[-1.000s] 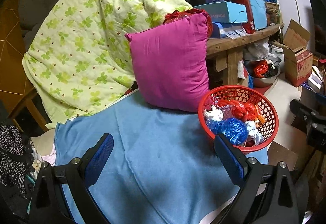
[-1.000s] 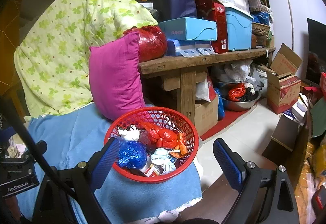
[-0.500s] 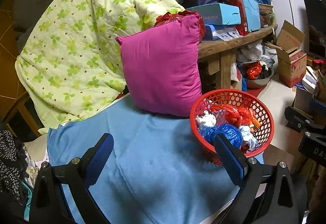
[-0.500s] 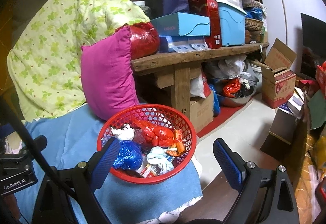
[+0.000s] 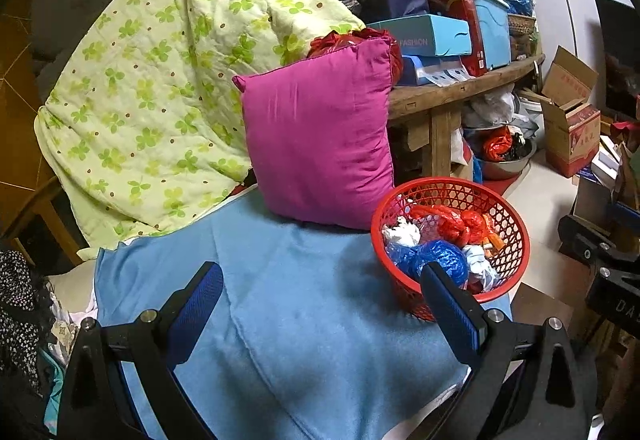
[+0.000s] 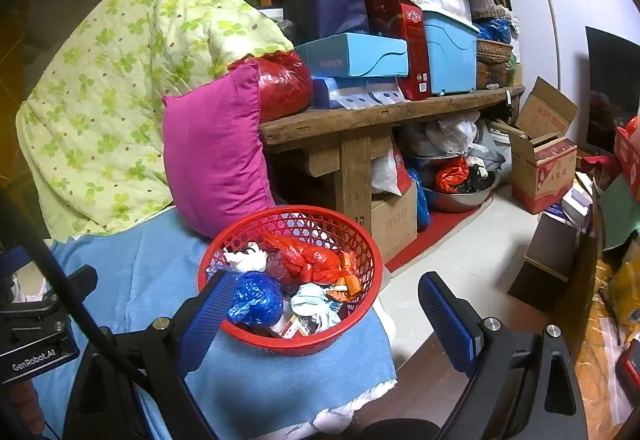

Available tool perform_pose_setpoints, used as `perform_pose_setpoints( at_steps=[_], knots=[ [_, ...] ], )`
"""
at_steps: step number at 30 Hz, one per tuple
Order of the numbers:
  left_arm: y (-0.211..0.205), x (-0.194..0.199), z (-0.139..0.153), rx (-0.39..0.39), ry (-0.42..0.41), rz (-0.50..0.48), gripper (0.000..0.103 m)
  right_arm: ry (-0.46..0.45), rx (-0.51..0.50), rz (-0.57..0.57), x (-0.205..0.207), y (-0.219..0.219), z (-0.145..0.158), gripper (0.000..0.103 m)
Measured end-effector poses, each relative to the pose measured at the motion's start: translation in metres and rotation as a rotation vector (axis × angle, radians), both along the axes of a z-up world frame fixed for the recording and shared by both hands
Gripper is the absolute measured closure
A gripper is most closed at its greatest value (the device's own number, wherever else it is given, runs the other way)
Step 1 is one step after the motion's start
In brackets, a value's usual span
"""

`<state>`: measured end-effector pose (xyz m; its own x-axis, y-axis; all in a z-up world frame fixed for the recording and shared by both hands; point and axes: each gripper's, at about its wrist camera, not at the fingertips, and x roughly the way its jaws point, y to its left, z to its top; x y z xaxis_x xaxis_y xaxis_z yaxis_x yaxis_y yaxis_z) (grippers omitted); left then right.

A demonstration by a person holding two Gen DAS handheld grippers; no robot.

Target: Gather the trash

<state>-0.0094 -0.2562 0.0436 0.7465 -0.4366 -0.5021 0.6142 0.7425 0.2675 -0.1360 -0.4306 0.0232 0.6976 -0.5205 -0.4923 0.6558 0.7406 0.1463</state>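
A red mesh basket (image 5: 516, 236) (image 6: 288, 346) stands on a blue cloth (image 5: 288, 300) (image 6: 140, 280) at its right edge. Inside lie a blue plastic bag (image 6: 256, 300), a red plastic bag (image 6: 308, 260), white crumpled paper (image 6: 244, 258) and other scraps. My left gripper (image 5: 320, 284) hovers open over the bare blue cloth, left of the basket, nothing between its fingers. My right gripper (image 6: 326, 300) is open too, its left finger (image 6: 208, 316) in front of the basket's near rim, its right finger over the floor. Neither holds anything.
A magenta pillow (image 5: 320, 143) leans behind the basket against a green flowered quilt (image 5: 160, 99). A wooden bench (image 6: 380, 119) stacked with boxes stands to the right, a metal bowl (image 6: 460, 195) beneath it. Cardboard boxes (image 6: 540, 159) crowd the pale floor (image 6: 460, 252).
Both views shift only slightly; the basket, cloth and both open grippers stay as they were.
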Motion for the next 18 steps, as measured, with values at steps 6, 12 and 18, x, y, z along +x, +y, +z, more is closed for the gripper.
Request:
perform_pose_setpoints(
  at_steps=[6, 12, 18],
  knots=[
    [0.005, -0.011, 0.005, -0.007, -0.018, -0.001, 0.004, -0.018, -0.003, 0.009, -0.011, 0.007, 0.005, 0.008],
    [0.000, -0.014, 0.005, -0.010, -0.022, -0.018, 0.004, -0.029, -0.011, 0.009, -0.013, 0.007, 0.009, 0.008],
    [0.002, -0.009, 0.001, -0.026, -0.008, -0.032, 0.004, -0.020, -0.004, -0.005, -0.009, 0.003, 0.006, 0.008]
  ],
)
